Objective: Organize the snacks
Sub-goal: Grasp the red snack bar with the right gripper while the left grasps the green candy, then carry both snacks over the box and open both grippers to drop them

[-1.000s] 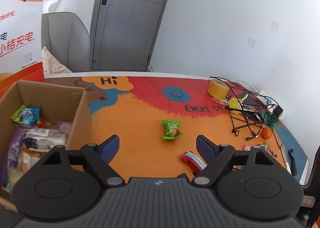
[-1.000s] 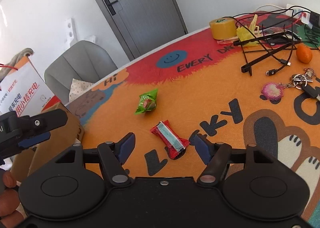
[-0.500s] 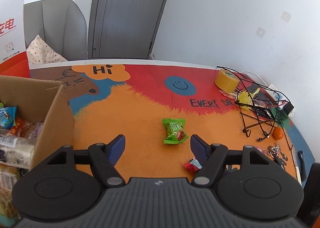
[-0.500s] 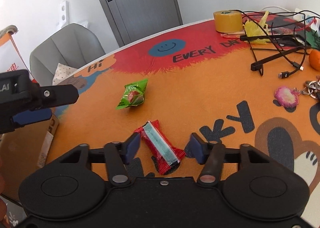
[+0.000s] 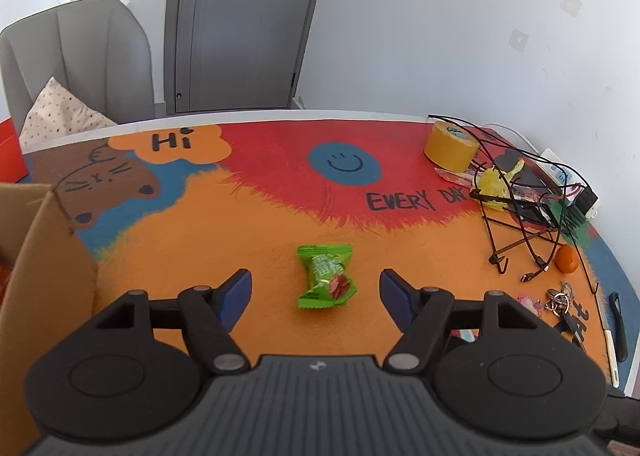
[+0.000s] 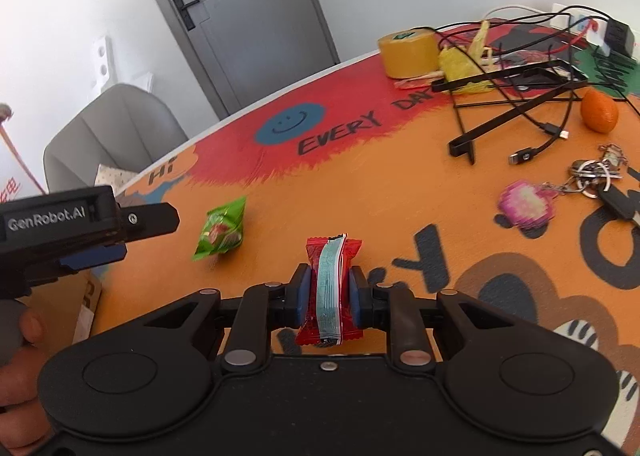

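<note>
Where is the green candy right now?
The green candy lies on the orange part of the mat, right between the open fingers of the left gripper, with the cardboard box off to its left.

Cardboard box (image 5: pixel 44 276) cut by left edge, contents unseen; green snack (image 6: pixel 221 230) blurred.

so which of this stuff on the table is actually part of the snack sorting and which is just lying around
Part of the job:
- red snack packet, clamped in the right gripper
- green snack packet, lying between the open left gripper fingers
- cardboard box

Just lying about:
- yellow tape roll
- tangerine
- keys with pink keychain
- black cables
</note>
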A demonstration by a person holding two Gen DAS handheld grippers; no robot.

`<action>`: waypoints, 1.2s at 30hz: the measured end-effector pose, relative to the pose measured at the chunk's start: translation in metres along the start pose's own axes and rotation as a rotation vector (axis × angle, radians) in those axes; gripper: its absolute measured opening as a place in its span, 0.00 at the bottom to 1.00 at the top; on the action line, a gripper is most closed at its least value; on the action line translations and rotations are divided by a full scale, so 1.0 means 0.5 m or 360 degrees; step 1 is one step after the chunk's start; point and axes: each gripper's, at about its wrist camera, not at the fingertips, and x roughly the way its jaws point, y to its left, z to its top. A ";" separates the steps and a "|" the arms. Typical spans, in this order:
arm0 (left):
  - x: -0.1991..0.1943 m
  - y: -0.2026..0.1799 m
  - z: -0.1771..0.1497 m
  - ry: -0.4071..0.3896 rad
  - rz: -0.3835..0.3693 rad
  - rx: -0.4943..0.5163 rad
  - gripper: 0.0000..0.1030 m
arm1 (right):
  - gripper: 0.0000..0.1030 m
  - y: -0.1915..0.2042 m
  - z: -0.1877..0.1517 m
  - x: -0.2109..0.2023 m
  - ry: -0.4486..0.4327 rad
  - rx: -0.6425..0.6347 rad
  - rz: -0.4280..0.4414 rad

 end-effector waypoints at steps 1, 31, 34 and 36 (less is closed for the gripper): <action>0.007 -0.006 0.002 0.0004 -0.0002 0.0018 0.68 | 0.21 -0.007 0.003 -0.001 -0.0005 0.0014 -0.0009; 0.100 -0.010 -0.021 0.0042 0.0034 -0.0027 0.38 | 0.21 -0.053 0.009 0.005 -0.0039 0.0108 -0.0043; 0.083 -0.009 -0.022 0.0029 0.0004 -0.0040 0.38 | 0.21 -0.043 0.010 0.006 -0.0044 0.0110 -0.0039; 0.065 -0.004 -0.023 0.0009 -0.0007 -0.0061 0.38 | 0.21 -0.033 0.012 0.000 -0.0061 0.0105 -0.0035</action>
